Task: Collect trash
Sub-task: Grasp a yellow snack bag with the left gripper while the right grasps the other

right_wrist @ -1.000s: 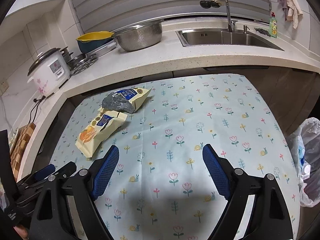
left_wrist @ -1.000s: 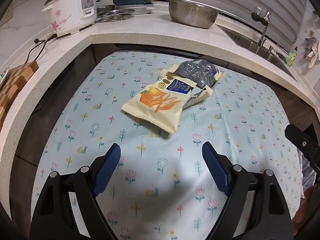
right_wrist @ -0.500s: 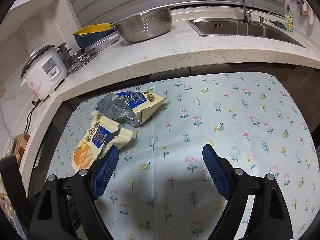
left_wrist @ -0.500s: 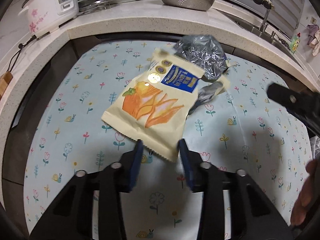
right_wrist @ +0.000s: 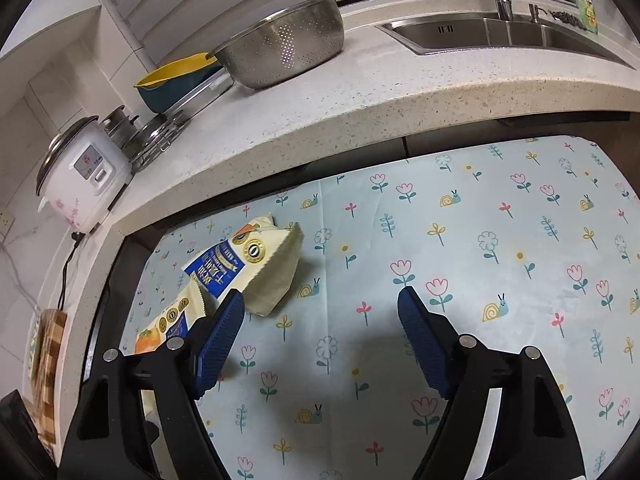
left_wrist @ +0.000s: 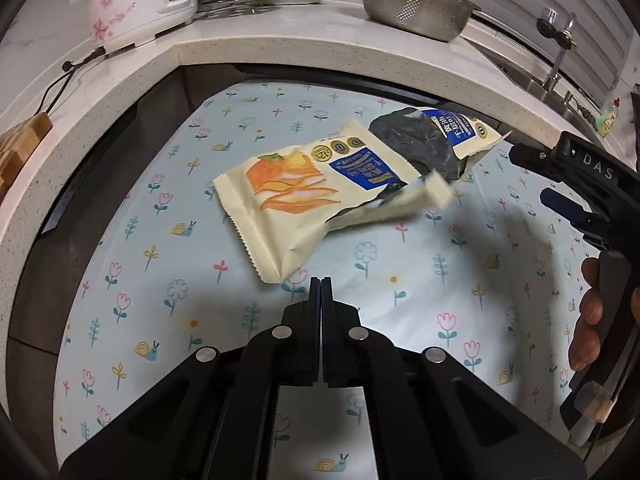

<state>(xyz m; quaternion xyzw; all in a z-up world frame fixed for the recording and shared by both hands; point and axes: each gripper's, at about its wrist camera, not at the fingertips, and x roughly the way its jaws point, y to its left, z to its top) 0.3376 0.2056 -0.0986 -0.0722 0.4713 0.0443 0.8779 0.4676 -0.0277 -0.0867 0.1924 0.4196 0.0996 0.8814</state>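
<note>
Two empty cream snack bags lie on the flowered tablecloth (left_wrist: pixel 400 312). The near bag (left_wrist: pixel 296 200) shows orange chips and a blue label. The far bag (left_wrist: pixel 432 140), crumpled with its dark foil lining showing, lies behind it. My left gripper (left_wrist: pixel 321 280) is shut, its tips just short of the near bag's serrated corner, with nothing seen between them. My right gripper (right_wrist: pixel 322 308) is open and empty above the cloth, its left finger right beside the far bag (right_wrist: pixel 256 268). The near bag (right_wrist: pixel 164 328) lies partly hidden behind that finger. The right gripper also shows in the left wrist view (left_wrist: pixel 576 184).
A speckled counter (right_wrist: pixel 360 92) curves around the table's back and left. On it stand a white rice cooker (left_wrist: pixel 140 0), a steel colander (right_wrist: pixel 284 48), a yellow-and-blue basin (right_wrist: pixel 176 80) and a sink (right_wrist: pixel 500 32). A wooden board (left_wrist: pixel 20 148) lies far left.
My left gripper closed fully and moved toward the near bag's corner. My right gripper moved forward and left, close to the far bag, staying open.
</note>
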